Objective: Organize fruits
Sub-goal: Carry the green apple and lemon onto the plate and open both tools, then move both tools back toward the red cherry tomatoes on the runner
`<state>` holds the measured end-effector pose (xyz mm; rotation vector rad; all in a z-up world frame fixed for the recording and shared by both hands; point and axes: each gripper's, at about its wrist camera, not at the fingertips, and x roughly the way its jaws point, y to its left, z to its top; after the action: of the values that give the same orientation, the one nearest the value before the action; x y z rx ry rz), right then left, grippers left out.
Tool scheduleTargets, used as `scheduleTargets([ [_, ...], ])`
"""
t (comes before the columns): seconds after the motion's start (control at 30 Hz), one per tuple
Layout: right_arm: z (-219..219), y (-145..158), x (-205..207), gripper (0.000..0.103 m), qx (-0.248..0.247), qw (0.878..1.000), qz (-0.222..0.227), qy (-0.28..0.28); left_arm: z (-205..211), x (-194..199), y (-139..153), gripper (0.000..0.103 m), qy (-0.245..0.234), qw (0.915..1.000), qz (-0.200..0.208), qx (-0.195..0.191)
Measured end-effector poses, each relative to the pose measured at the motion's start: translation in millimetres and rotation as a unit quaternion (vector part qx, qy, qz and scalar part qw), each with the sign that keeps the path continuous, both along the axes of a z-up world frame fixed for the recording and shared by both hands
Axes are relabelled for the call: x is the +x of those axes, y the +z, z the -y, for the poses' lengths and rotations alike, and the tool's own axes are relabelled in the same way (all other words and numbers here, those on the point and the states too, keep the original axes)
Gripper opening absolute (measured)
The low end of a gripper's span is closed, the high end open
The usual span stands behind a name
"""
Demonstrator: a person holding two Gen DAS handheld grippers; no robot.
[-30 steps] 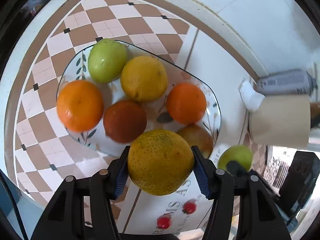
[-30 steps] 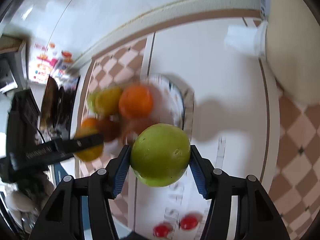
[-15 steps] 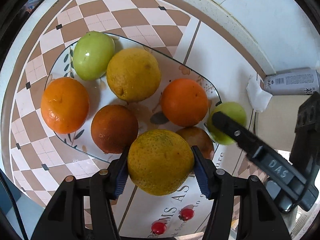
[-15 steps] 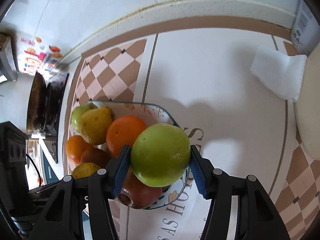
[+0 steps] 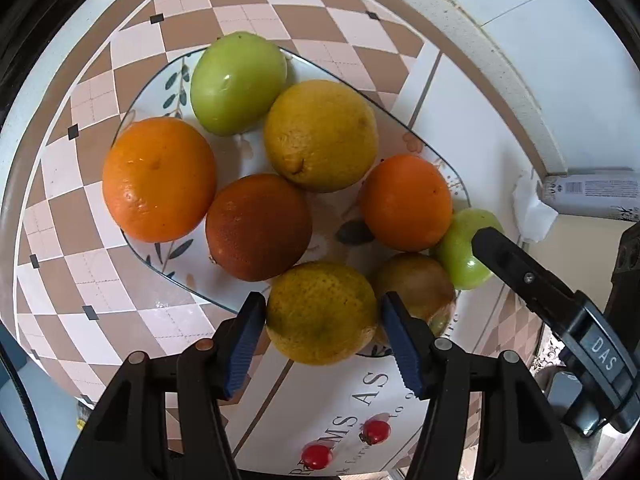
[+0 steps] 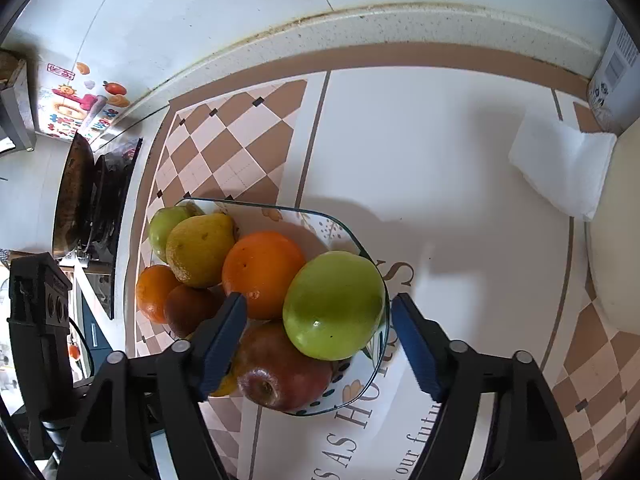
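Left wrist view: the left tongs (image 5: 323, 330) point steeply down, their blue pads touching or all but touching a yellow-green citrus (image 5: 322, 312) at the near rim of the plate (image 5: 154, 92); whether they still press it I cannot tell, having eased apart slightly. The fruit sits against the dark orange (image 5: 258, 227) and a brownish apple (image 5: 416, 286). Farther out on the leaf-patterned glass plate lie a bright orange (image 5: 159, 179), a lemon-yellow fruit (image 5: 321, 136), a smaller orange (image 5: 406, 202) and a green apple (image 5: 238, 83) at the far edge. Right wrist view: the right tongs (image 6: 318, 336) have just been opening; their pads stand clear on both sides of a second green apple (image 6: 334, 306), which rests on the plate's right edge, atop the red apple (image 6: 282, 368) and against the orange. In the left view this apple shows at the plate's right rim, partly behind one black finger of the right tongs. The plate stands on a table (image 6: 440, 184) covered in a white and brown-chequered cloth with lettering. Right of the plate, well apart, lies a folded white tissue (image 6: 562, 174).
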<state>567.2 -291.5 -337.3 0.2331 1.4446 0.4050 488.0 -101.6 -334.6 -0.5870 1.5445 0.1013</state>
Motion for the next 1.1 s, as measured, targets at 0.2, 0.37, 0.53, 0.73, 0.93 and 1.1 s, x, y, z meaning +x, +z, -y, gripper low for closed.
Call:
scheduleTargets([
  [0.2, -2.1, 22.2, -14.8, 0.093, -0.055, 0.998, 0.038, 0.008, 4.0, -2.1, 27.8, 0.058, -0.04, 0.9977, 0.026, 0.049],
  [0.37, 4.2, 41.3, -38.9, 0.094, -0.109, 0.992, 0.07, 0.002, 3.2, -9.7, 50.5, 0.091, -0.094, 0.9843, 0.05, 0.141],
  [0.53, 10.2, 54.1, -76.0, 0.094, -0.128, 0.989, 0.076, -0.013, -5.0, -27.4, 63.7, 0.094, -0.132, 0.9708, 0.069, 0.188],
  [0.73, 2.4, 73.7, -117.5, 0.094, -0.133, 0.987, 0.088, -0.028, -5.4, -46.8, 79.0, 0.096, -0.16, 0.9615, 0.091, 0.204],
  [0.93, -9.9, 103.1, -156.2, 0.094, -0.126, 0.985, 0.108, -0.04, -9.8, -76.5, 107.5, 0.096, -0.164, 0.9542, 0.126, 0.217],
  [1.1, -17.1, 137.5, -185.2, 0.094, -0.117, 0.983, 0.132, -0.049, -13.9, -101.8, 133.9, 0.096, -0.164, 0.9497, 0.154, 0.218],
])
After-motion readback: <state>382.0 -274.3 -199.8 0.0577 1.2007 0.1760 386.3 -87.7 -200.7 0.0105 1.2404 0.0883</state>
